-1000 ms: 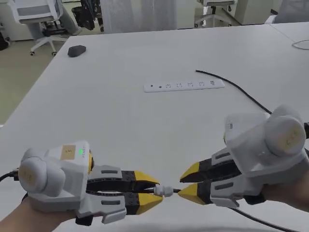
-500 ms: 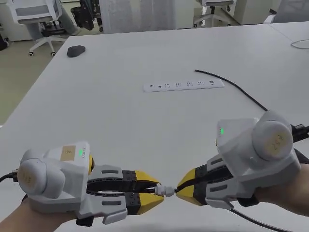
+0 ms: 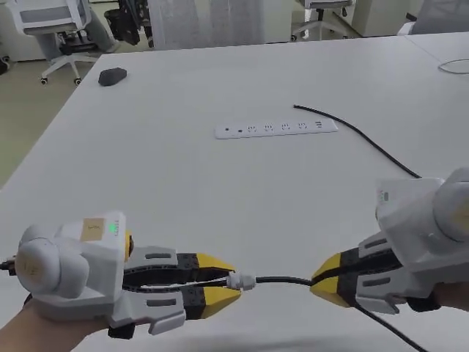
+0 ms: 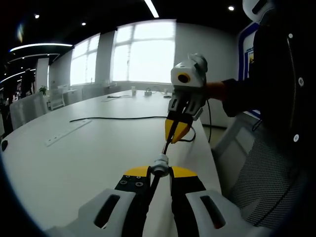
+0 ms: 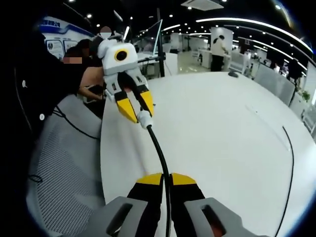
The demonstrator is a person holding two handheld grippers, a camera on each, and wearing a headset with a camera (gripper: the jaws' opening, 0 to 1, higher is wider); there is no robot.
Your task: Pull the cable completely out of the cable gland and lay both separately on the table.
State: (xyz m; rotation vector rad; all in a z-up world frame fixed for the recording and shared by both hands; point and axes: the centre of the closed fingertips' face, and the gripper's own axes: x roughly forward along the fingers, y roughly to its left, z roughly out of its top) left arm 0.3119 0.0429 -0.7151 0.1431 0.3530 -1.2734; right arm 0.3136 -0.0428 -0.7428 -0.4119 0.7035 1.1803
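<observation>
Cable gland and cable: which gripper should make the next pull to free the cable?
Right. The right gripper is shut on the cable, a bare stretch of which spans to the cable gland. The left gripper clamps the gland and looks best kept as the anchor.

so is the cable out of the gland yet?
Not out. The black cable runs from the right gripper into the white gland clamped in the left gripper.

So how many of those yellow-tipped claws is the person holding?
2. The left gripper, lower left, is shut on the white fitting; the right gripper, lower right, is shut on the black cable.
</observation>
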